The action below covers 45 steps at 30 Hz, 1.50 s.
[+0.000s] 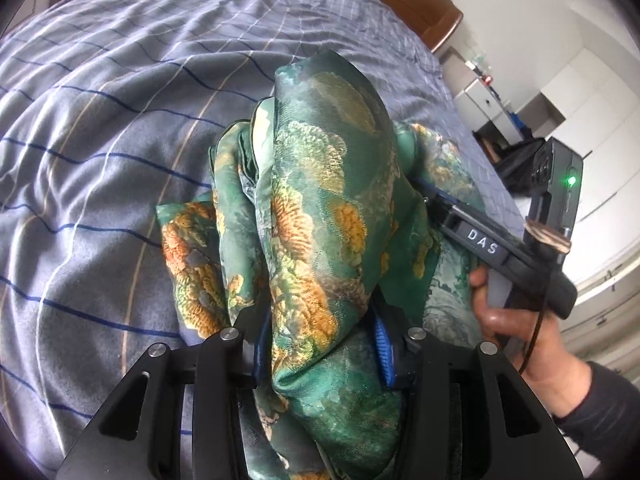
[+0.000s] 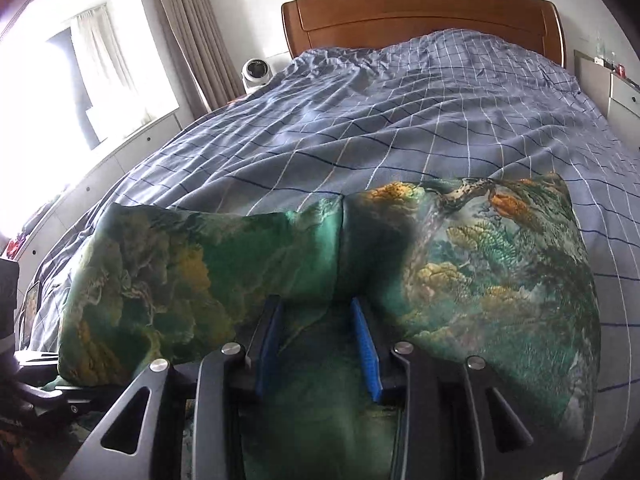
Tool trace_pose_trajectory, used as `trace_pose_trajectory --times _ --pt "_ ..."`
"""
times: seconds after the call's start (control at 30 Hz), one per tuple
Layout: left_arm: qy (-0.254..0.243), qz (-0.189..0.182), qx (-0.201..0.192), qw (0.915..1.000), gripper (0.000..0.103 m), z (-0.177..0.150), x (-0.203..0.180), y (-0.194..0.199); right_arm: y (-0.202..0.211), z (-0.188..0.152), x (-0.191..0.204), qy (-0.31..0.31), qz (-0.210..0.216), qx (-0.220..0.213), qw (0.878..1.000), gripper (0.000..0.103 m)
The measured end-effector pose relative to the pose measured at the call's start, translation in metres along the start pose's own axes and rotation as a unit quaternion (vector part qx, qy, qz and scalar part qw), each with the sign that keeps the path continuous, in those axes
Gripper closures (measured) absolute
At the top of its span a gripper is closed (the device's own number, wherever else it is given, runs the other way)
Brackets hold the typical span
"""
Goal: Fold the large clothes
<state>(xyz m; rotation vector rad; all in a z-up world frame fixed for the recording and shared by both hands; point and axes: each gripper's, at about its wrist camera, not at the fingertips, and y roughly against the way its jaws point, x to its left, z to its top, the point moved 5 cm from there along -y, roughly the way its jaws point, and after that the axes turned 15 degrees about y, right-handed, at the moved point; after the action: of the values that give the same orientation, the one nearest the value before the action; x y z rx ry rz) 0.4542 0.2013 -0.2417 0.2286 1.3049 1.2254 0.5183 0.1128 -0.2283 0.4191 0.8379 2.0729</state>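
A green silky garment (image 1: 320, 208) with orange and yellow flower print lies bunched on the bed. My left gripper (image 1: 320, 344) is shut on a thick fold of it, with the cloth rising up between the blue pads (image 1: 382, 344). In the right wrist view the same garment (image 2: 500, 264) spreads across the near part of the bed. My right gripper (image 2: 316, 320) holds a pinch of it between its blue pads (image 2: 366, 344). The right gripper also shows in the left wrist view (image 1: 436, 200), held in a hand, with its tips buried in the cloth.
The bed has a grey-blue checked cover (image 2: 400, 120) and a wooden headboard (image 2: 420, 8). A white fan (image 2: 256, 72) stands left of the bed by the curtains. White cabinets (image 1: 568, 92) stand to the right. A window (image 2: 80, 60) is on the left wall.
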Motion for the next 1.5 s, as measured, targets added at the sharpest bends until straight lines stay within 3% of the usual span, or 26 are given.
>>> trace_pose_trajectory --times 0.13,0.3,0.37,0.47,0.53,0.6,0.67,0.87,1.0,1.03,1.1,1.17,1.2,1.4,1.5 --pt "-0.005 0.004 -0.002 1.0000 0.059 -0.002 -0.001 0.002 0.020 0.010 0.001 0.001 0.005 0.016 1.000 0.067" --pt "-0.007 0.006 0.001 1.0000 0.058 -0.002 -0.001 0.001 0.099 0.015 -0.003 0.001 0.041 -0.001 0.999 0.067" --pt "-0.012 0.008 0.002 0.9999 0.058 -0.001 -0.002 0.001 0.137 -0.004 -0.008 0.005 0.041 -0.007 0.999 0.067" --pt "-0.011 0.010 0.001 0.9999 0.058 -0.001 -0.004 0.000 0.177 -0.052 -0.010 0.010 0.033 0.016 0.999 0.066" --pt "-0.010 0.012 -0.001 0.9999 0.058 0.000 -0.005 -0.002 0.194 -0.084 0.001 0.013 0.050 0.026 0.998 0.066" --pt "-0.009 0.013 -0.003 0.9999 0.057 -0.001 -0.006 -0.004 0.195 -0.111 0.014 0.015 0.066 0.041 0.997 0.066" --pt "-0.014 0.015 -0.004 0.9998 0.055 -0.003 -0.008 -0.006 0.175 -0.135 0.021 0.016 0.052 0.073 0.996 0.066" --pt "-0.011 0.033 -0.012 0.9993 0.054 -0.003 -0.012 -0.006 0.139 -0.141 0.018 -0.006 0.046 0.082 0.996 0.067" --pt "-0.009 0.037 -0.035 0.9987 0.047 -0.005 -0.024 0.015 0.166 -0.132 0.025 0.015 0.012 0.073 0.997 0.062" --pt "-0.016 0.049 -0.054 0.9972 0.038 -0.006 -0.030 0.027 0.175 -0.131 0.026 0.018 0.001 0.067 0.998 0.057" --pt "-0.027 0.063 -0.083 0.9942 0.025 -0.012 -0.038 0.048 0.201 -0.129 0.024 0.024 -0.034 0.044 0.998 0.029" --pt "-0.039 0.061 -0.101 0.9922 0.008 -0.021 -0.046 0.073 0.227 -0.129 0.022 0.032 -0.065 0.020 0.997 0.024" --pt "-0.045 0.063 -0.106 0.9913 0.004 -0.025 -0.047 0.081 0.235 -0.131 0.021 0.037 -0.078 0.016 0.996 0.023" --pt "-0.098 0.131 -0.126 0.9784 0.003 -0.070 -0.043 0.108 0.274 -0.152 -0.003 0.039 -0.164 0.016 0.985 0.019" --pt "-0.093 0.145 -0.108 0.9790 0.003 -0.089 -0.032 0.106 0.281 -0.159 -0.014 0.019 -0.179 0.024 0.983 0.019"
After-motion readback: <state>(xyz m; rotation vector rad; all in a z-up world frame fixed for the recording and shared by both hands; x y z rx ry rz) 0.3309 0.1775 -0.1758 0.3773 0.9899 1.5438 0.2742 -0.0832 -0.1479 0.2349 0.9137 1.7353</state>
